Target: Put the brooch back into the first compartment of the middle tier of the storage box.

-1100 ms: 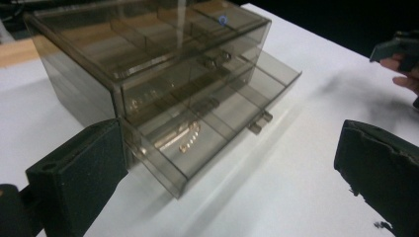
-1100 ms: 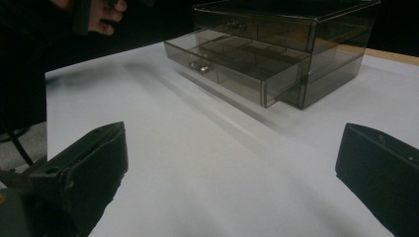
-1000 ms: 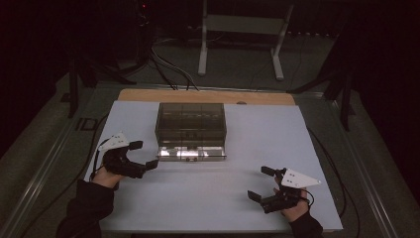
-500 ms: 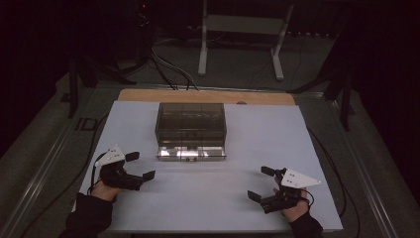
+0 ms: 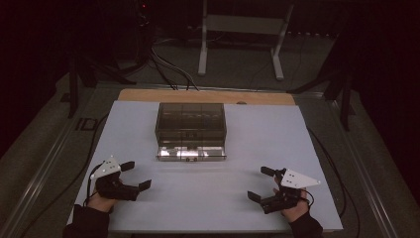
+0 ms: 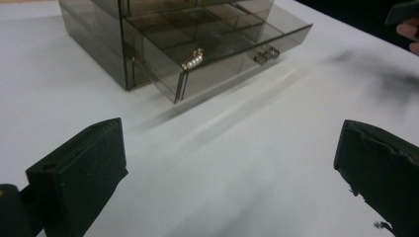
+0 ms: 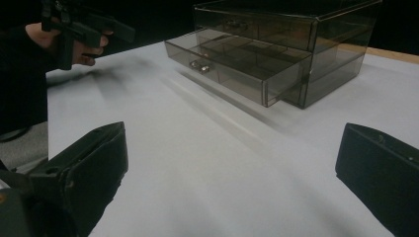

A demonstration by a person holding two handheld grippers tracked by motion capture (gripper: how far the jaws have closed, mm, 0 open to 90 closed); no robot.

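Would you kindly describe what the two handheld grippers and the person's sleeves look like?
The left gripper and right gripper are black, with blocky black jaws. Each carries a pale grey three-cornered plate on top and trails a thin dark cable. The sleeves are dark.

Drawer box (image 5: 190,124) sits on the bench (image 5: 257,148), toward the far edge, centred. Its lowest drawer (image 5: 191,152) is pulled out toward the near side; a small beaded piece (image 6: 193,60) lies in it. Left gripper (image 5: 132,176) near-left of the box, right gripper (image 5: 261,183) near-right, both well apart from it.
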